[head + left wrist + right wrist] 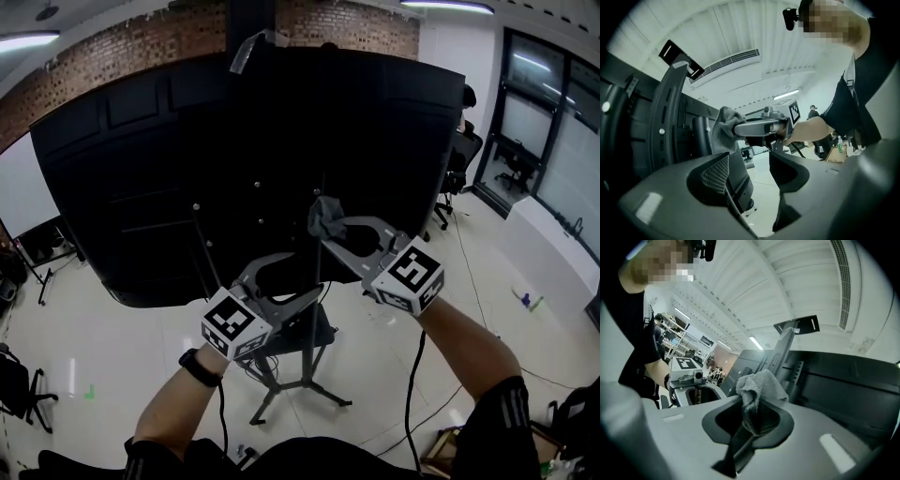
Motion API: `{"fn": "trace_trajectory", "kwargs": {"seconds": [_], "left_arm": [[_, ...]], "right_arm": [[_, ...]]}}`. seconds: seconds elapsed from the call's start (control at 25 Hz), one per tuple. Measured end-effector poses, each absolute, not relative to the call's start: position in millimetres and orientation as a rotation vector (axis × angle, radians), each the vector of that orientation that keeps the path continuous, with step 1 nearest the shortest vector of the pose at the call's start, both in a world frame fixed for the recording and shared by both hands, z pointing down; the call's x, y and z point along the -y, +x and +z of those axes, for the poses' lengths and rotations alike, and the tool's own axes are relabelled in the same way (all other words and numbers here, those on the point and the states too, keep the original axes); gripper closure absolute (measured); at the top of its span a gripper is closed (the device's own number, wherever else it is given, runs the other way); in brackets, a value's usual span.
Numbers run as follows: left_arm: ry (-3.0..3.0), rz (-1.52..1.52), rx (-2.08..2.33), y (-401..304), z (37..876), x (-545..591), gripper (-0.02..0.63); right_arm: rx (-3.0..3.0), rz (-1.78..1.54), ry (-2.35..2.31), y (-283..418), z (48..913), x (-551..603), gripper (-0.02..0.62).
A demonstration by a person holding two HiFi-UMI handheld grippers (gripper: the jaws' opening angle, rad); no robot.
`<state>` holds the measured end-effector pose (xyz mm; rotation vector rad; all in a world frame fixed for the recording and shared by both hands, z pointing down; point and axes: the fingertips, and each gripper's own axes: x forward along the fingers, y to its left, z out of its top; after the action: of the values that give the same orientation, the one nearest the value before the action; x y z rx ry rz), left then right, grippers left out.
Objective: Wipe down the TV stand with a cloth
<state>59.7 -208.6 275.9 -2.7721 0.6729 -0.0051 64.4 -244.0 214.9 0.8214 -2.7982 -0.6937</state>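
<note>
A big black TV (187, 169) shows its back on a dark wheeled stand, with the stand's pole (317, 281) and legs (300, 384) below it. My right gripper (328, 230) is shut on a crumpled grey cloth (325, 217), held up against the TV's back beside the pole. The right gripper view shows the cloth (761, 387) bunched between the jaws of that gripper (757, 420), with the stand's upright bracket (780, 357) just behind. My left gripper (305, 278) stands open and empty lower left, near the pole. Its jaws (750, 168) are apart, facing the cloth (723, 129).
Shiny white floor lies all around the stand. An office chair (459, 159) and a white counter (553, 253) stand to the right by glass walls. Another chair (19, 384) is at the lower left. A cable (410, 394) trails across the floor.
</note>
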Motion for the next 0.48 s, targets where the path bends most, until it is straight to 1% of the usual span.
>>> {"fn": "trace_trajectory", "kwargs": {"seconds": [0.2, 0.48], "left_arm": [[-2.76, 0.043, -0.725, 71, 234, 226, 0.318], [-2.713, 0.055, -0.821, 72, 200, 256, 0.318]], "right_arm": [[2.766, -0.779, 0.801, 67, 179, 263, 0.545], [2.813, -0.723, 0.783, 62, 152, 302, 0.545]]}}
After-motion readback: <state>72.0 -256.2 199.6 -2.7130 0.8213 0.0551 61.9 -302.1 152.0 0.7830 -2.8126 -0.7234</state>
